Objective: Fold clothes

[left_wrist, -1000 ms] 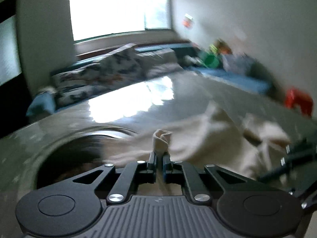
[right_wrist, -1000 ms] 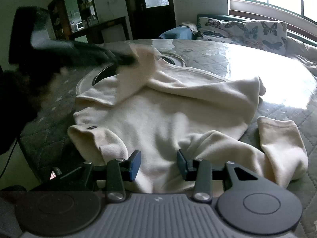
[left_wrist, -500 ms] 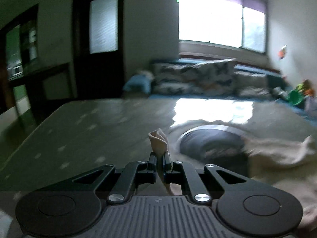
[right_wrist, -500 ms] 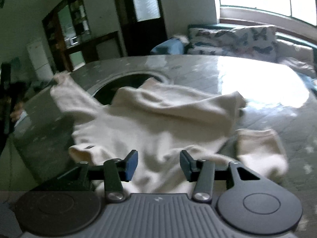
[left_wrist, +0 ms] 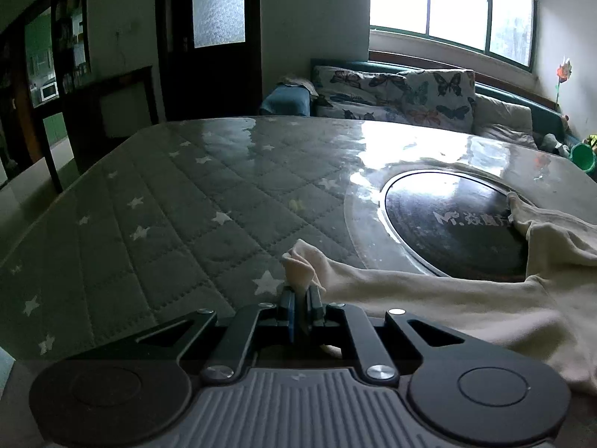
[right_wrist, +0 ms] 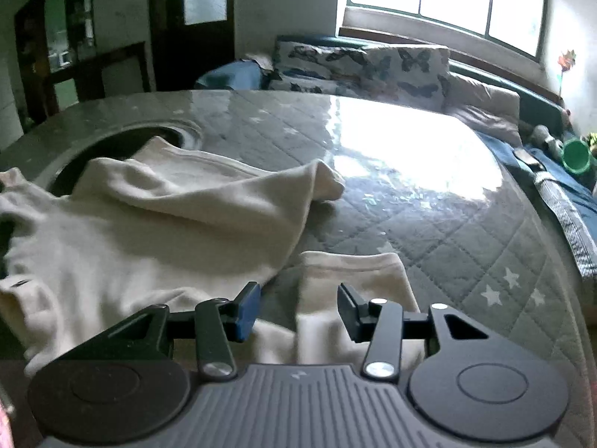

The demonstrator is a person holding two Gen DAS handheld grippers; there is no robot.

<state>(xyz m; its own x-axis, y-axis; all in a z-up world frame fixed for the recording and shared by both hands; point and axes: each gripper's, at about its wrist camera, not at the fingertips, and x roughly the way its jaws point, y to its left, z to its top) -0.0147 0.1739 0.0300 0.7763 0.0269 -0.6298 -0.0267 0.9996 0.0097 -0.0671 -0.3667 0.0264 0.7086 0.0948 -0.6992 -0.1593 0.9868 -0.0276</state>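
A cream sweatshirt (right_wrist: 156, 224) lies rumpled on the quilted star-print table cover (left_wrist: 156, 224). My left gripper (left_wrist: 301, 298) is shut on a sleeve end of the sweatshirt (left_wrist: 298, 265), low over the cover; the sleeve (left_wrist: 429, 295) trails right toward the body. My right gripper (right_wrist: 296, 306) is open, hovering just above the other sleeve cuff (right_wrist: 350, 272), which lies flat between the jaws. The sweatshirt body sits left of it.
A dark round inset plate (left_wrist: 447, 224) sits in the table and is partly covered by the sweatshirt. A sofa with butterfly cushions (left_wrist: 395, 93) stands behind the table under the window. A green bucket (right_wrist: 576, 155) is at far right.
My left gripper has swung left and pulled the sleeve out away from the sweatshirt body. My right gripper has shifted right, from over the body to over the other sleeve cuff, still open.
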